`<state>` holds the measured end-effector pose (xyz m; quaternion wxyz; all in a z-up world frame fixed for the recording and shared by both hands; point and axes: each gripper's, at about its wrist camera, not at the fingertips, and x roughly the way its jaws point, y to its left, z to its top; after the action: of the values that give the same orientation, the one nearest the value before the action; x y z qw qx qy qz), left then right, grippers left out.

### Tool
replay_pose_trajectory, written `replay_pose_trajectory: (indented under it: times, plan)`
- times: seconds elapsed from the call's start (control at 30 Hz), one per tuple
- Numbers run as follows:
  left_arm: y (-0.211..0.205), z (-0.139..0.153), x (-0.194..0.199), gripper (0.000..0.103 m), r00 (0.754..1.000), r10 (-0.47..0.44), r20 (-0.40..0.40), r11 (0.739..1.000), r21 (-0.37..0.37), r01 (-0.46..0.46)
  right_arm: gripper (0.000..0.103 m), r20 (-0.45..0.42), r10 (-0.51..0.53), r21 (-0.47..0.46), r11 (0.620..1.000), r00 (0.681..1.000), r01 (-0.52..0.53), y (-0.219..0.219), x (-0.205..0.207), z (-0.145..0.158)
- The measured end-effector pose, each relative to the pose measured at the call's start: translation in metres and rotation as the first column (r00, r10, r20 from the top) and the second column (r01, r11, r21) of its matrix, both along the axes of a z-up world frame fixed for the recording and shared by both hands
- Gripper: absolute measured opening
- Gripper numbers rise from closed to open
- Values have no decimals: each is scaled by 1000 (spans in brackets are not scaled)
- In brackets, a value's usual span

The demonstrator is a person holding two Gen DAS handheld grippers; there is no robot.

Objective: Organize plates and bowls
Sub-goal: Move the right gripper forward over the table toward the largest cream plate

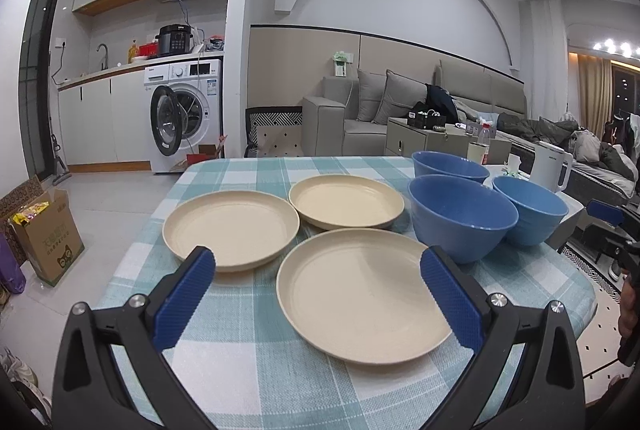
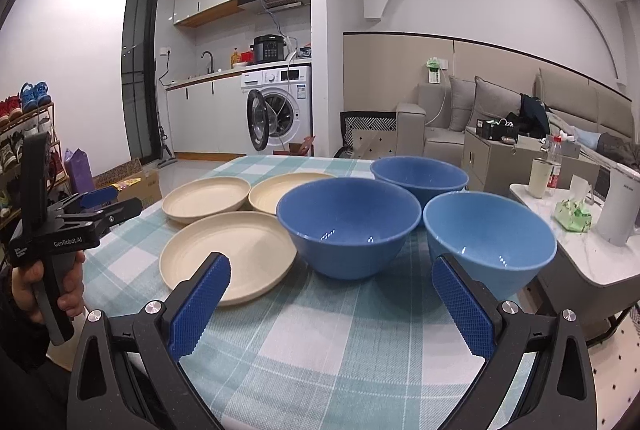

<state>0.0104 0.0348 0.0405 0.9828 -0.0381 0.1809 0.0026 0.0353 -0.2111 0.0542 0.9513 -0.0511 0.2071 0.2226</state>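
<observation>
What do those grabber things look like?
Each is a black plastic gripper with two jaws lined in bumpy blue pads and silver bolts. The left one's side reads "GenRobot.AI" in white, above a black pistol handle.

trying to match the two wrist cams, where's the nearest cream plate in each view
Left wrist view: the nearest cream plate lies low and centre-right, between the open left gripper fingers.
Right wrist view: the same plate is left of centre, beside the nearest blue bowl.
Shared landmark: the washing machine.
</observation>
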Motion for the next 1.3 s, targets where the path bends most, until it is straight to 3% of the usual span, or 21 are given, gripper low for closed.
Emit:
replay_pose_trajectory:
  times: [0.33,0.53,1.13,1.3]
  plan:
    - [-1,29,15,103,1000,1,29,998,63,-3,103,73,27,-18,1000,997,-26,7,15,43]
    - [-5,39,28,103,999,1,34,997,83,-4,103,72,46,-16,999,996,-45,13,28,60]
    - [16,64,60,103,996,57,67,997,48,-60,103,110,73,-33,997,991,-70,24,72,112]
    - [23,69,69,103,995,68,72,997,30,-70,103,97,119,-7,993,988,-119,25,83,122]
